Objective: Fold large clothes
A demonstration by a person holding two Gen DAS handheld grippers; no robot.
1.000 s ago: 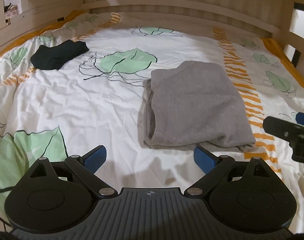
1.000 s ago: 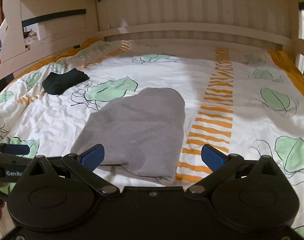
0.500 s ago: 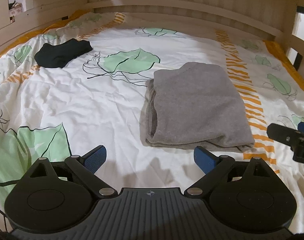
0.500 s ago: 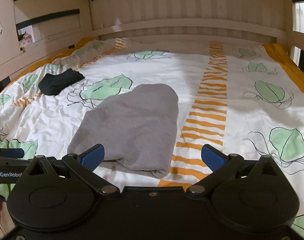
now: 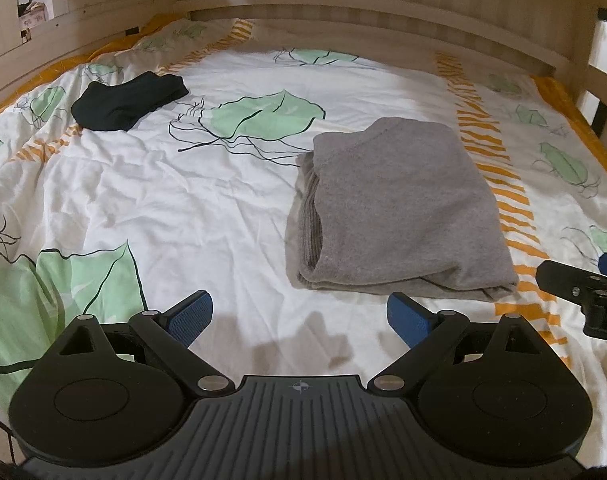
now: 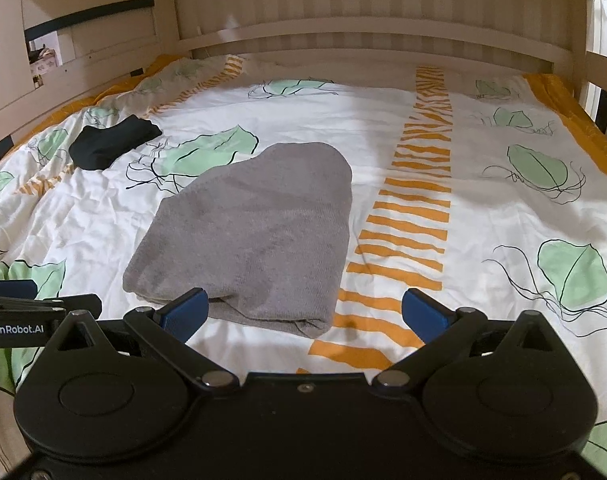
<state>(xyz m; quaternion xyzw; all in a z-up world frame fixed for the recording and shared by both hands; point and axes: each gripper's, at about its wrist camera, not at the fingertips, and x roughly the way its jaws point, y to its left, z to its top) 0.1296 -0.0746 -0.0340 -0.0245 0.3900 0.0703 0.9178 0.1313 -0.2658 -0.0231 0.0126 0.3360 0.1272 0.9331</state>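
My left tongs (image 5: 299, 320) and right tongs (image 6: 303, 312) were spread, empty, and had drawn back from the near edge of the grey jumper (image 6: 251, 236). It lay folded on the bed (image 5: 163, 220), which suggested this fold was finished. Beyond its left corner sat a black garment (image 5: 127, 100).

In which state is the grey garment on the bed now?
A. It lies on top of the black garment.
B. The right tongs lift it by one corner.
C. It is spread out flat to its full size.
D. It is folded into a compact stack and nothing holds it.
D: the grey garment lies folded in layers on the bedcover, apart from the black garment, and both the left tongs and the right tongs are open and empty.
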